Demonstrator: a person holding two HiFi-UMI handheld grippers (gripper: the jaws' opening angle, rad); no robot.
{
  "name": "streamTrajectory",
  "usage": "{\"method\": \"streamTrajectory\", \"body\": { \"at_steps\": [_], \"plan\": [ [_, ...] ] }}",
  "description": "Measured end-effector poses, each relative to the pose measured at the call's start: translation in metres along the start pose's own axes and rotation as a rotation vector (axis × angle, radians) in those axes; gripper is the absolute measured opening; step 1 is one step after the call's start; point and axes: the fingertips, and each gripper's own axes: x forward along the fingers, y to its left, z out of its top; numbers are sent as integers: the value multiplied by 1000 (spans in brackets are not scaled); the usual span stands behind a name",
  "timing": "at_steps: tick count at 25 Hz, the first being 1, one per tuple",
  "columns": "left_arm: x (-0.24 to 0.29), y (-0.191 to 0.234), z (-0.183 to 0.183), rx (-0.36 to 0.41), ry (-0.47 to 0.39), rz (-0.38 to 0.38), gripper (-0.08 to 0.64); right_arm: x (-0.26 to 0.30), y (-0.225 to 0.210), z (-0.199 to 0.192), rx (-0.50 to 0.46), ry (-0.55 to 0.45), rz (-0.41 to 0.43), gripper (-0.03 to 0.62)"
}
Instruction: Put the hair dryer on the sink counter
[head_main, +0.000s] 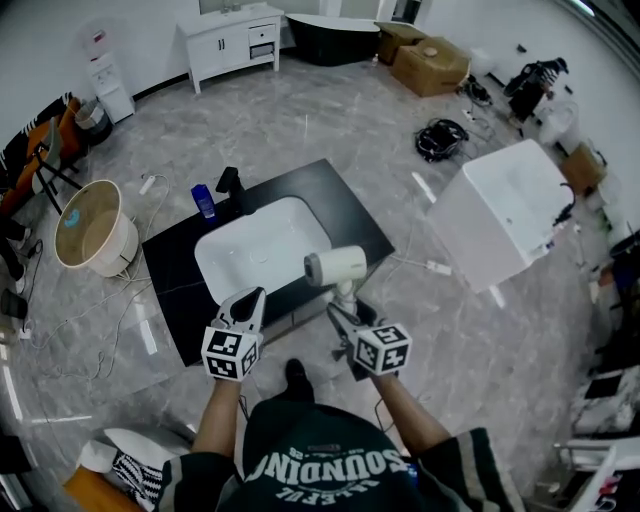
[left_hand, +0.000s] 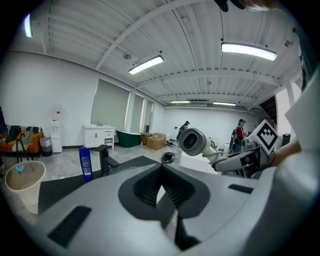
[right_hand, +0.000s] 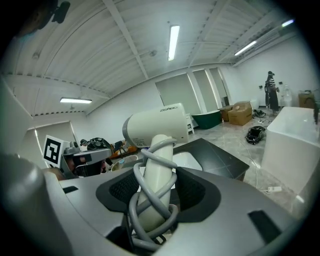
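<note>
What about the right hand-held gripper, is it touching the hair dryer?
Touching. The right gripper view shows the right hand-held gripper with both jaws pressed against the handle of the hair dryer.

Bright, even light falls from long ceiling tubes (left_hand: 248, 51) — they burn out to plain white in both gripper views. The polished floor (head_main: 300, 130) shows a mild sheen and only faint, soft shadows. All three pictures bow hard at the edges and darken to black corners. Nearest the lens, the left gripper (left_hand: 161, 200) and right gripper (right_hand: 151, 202) are blurred; the hair dryer (right_hand: 157, 131) and the room beyond stay fairly sharp.
</note>
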Motion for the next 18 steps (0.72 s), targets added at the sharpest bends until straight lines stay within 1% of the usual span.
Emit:
{"method": "streamTrajectory", "body": {
  "at_steps": [5,10,13,18],
  "plan": [
    [40,45,19,-4,3,20,0,52,-14,36,-15,15,8,219],
    [70,65,33,-6,10,22,0,85,-31,59,-17,21,17,219],
    [85,75,39,-2,18,38,0,102,-42,69,-22,33,23,218],
    [118,91,46,-23,26,69,0,134,-64,92,-47,47,51,219]
  ]
}}
